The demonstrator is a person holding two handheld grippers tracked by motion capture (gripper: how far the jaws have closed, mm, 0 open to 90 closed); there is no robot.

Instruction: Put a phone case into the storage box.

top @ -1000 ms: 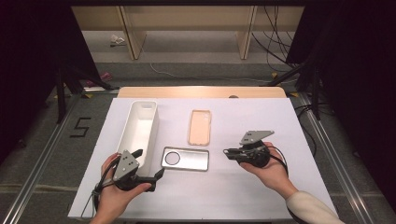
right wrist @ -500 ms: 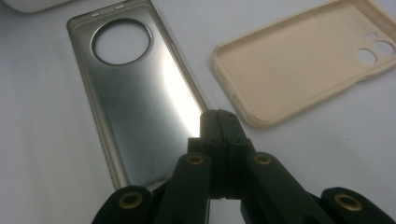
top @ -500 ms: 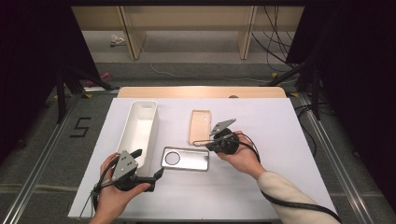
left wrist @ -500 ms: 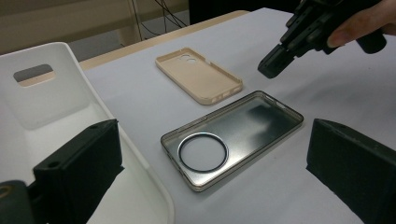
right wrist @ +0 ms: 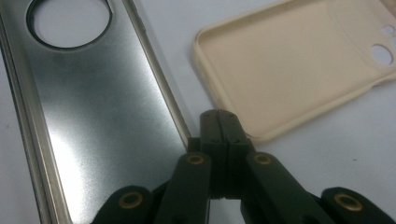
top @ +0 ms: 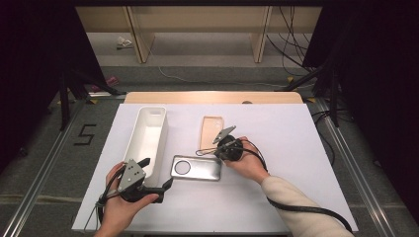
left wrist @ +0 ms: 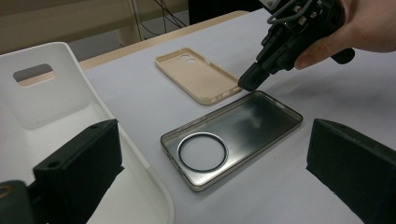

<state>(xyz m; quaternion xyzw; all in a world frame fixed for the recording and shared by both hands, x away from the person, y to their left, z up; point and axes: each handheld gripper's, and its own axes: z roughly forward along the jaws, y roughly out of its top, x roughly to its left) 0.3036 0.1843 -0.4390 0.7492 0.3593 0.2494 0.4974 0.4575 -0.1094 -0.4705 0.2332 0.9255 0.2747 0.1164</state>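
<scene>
My right gripper (top: 221,149) sits with its jaws pressed flat together, nothing between them, and the tip rests in the narrow gap between the 2 phone cases. In the right gripper view that tip (right wrist: 219,122) is at the grey case's long edge and the beige case's corner; I cannot tell whether it touches either.

The grey case (top: 196,168) lies flat, open side up, near the middle of the white mat (top: 306,163). In the high view its long axis runs left to right, with the round camera cut-out (left wrist: 202,151) at the end nearer my left gripper. The beige case (top: 210,132) lies just beyond it, also open side up, its long axis running away from me, so the 2 stand roughly at right angles. Its camera holes (left wrist: 185,59) are at the far end.

My left gripper (top: 154,175) is at the near left of the mat with its jaws spread wide and empty, pointing toward the grey case.

Count: 2 cases, 1 grey and 1 beige; 1 white tray (top: 148,133), long axis running away from me, left of the cases, with a handle slot (left wrist: 33,73) in its end wall; 2 grippers.
</scene>
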